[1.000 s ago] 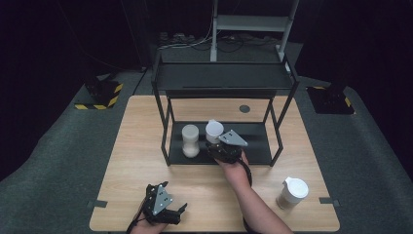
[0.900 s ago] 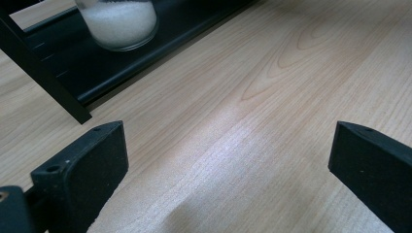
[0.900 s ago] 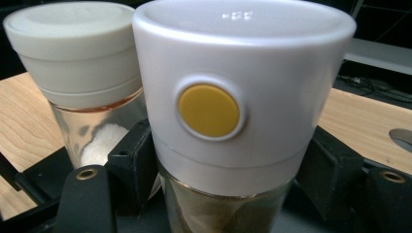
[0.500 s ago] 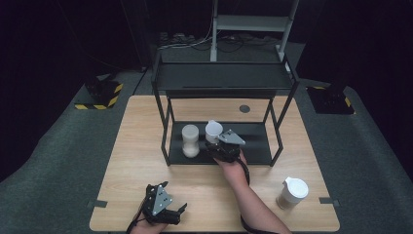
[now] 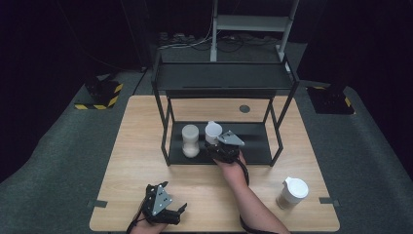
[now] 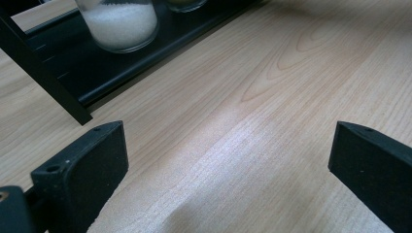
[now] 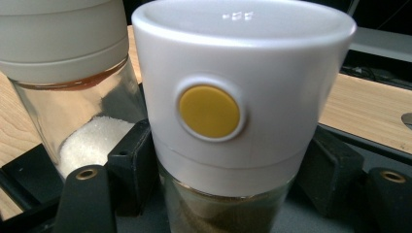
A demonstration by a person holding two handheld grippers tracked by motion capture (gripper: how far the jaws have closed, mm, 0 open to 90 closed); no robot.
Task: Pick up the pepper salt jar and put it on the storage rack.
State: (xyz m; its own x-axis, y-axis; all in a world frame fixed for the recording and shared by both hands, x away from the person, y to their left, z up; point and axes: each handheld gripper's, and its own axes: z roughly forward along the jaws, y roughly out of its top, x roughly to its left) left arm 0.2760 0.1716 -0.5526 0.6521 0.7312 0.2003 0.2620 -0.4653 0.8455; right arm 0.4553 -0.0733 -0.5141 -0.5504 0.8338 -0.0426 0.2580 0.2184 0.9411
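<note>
- Resting on the lower shelf [image 5: 253, 139] of a black metal rack [image 5: 221, 78], a glass jar with a white cap [image 5: 212, 132] is seen clamped by the right tool [image 5: 214, 146] at the middle of the table [image 5: 146, 131].
- In the right gripper view, the two black jaws are pressed against the glass on either side just below the white cap [image 7: 243, 97], so the right tool is clenched on this jar.
- A round yellow button [image 7: 209, 112] is set in the side of the cap, facing the camera, and a brownish filling is glimpsed through the glass underneath.
- The jar is held upright, with its base on or just above the shelf; which of the two cannot be told.
- Just beside it, to its left in the high view, a second jar [image 5: 190, 141] is stood on the same shelf; white grains [image 7: 90, 141] are seen heaped at its bottom in the right gripper view.
- Whether the two jars touch cannot be told; they stand very close together.
- The left tool [image 5: 170, 214] is laid near the front edge of the table, well apart from the rack, with its grey plate on top.
- In the left gripper view its jaws are spread wide over bare wood, with nothing between them, so it is released.
- A third jar with a white lid [image 5: 292, 192] is stood on the table at the front right, outside the rack and well apart from both tools.
</note>
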